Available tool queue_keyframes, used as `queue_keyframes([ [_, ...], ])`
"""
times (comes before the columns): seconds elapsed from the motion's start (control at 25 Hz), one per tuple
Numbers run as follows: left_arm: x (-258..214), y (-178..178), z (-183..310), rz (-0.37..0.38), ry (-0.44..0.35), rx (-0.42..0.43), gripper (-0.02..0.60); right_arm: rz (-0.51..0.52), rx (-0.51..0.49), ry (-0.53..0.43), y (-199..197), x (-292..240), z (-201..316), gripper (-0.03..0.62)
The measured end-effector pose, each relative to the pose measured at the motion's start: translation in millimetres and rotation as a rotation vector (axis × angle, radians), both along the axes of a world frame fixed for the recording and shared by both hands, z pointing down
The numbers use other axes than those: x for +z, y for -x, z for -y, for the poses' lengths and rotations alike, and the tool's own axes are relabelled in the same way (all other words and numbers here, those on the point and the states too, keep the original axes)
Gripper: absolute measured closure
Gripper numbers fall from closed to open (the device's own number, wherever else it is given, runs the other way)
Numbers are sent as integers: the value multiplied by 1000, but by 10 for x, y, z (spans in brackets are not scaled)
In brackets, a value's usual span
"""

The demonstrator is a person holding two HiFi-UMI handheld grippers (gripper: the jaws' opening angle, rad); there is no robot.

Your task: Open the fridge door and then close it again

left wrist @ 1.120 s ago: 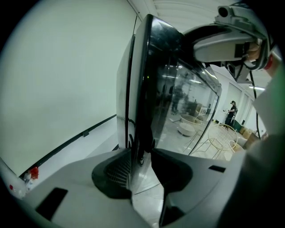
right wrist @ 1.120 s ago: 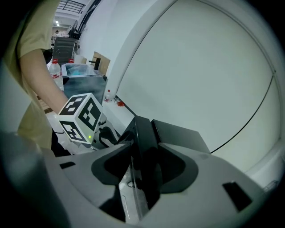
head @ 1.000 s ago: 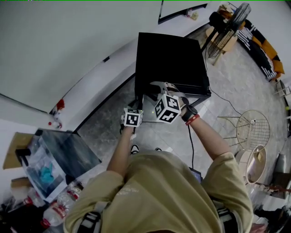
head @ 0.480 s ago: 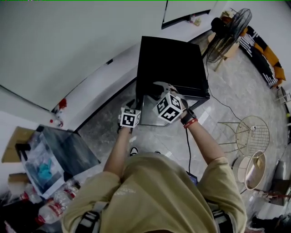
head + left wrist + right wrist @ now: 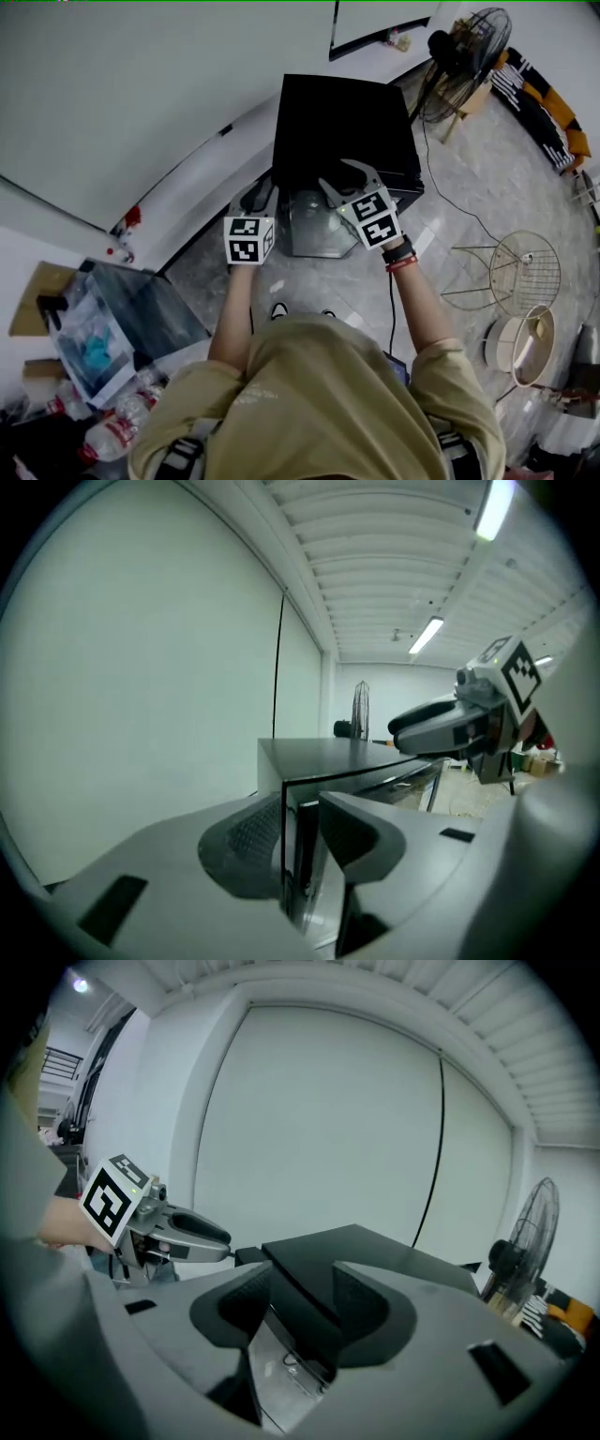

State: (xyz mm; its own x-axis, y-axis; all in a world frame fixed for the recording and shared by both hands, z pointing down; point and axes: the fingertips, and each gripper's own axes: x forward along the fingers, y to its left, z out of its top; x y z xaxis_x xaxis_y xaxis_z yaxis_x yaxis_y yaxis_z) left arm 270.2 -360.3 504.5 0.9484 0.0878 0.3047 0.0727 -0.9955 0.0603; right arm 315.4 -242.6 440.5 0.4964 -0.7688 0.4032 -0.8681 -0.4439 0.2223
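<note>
While the person stood over it in the head view, the black fridge (image 5: 342, 122) sat on the pale floor (image 5: 487, 178) with its back to the white wall (image 5: 141, 94). Its glossy door (image 5: 314, 225) faced the person. The left gripper (image 5: 261, 195) hovered by the fridge's front left corner. The right gripper (image 5: 345, 178) hung over the front edge of the fridge's top. A standing fan (image 5: 464, 47) stood beyond the fridge to the right, and a wire chair (image 5: 516, 272) was on the floor well apart from it.

In the left gripper view, the left gripper (image 5: 302, 808) had its fingers parted by a narrow gap, with nothing pressed between the pads. The upright front corner of the fridge (image 5: 337, 754) lined up with that gap, farther off. The door lay close against the body, though whether it was fully shut could not be told. The right gripper (image 5: 412, 728) showed at the right, above the fridge's top.

In the right gripper view, the right gripper (image 5: 305, 1283) had its fingers spread wide. They had just been opening and held nothing. The front top edge of the fridge (image 5: 375, 1251) showed through the gap. The left gripper (image 5: 202, 1232) appeared at the left and the fan (image 5: 525, 1232) at the right.
</note>
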Motion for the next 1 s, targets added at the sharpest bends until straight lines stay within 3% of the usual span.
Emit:
queue_keyframes([
  [0.36,-757,-114,-456,-162,8,60,466,17,245,-224,-98,-329,-666,427],
  [0.72,-1088,-196,-1071,-225,15,134,511,-15,403,-394,-85,-594,-1288,524],
  [1.0,-1175,-283,-1565,-253,-3,161,548,-29,455,-406,-67,-626,-1753,571],
])
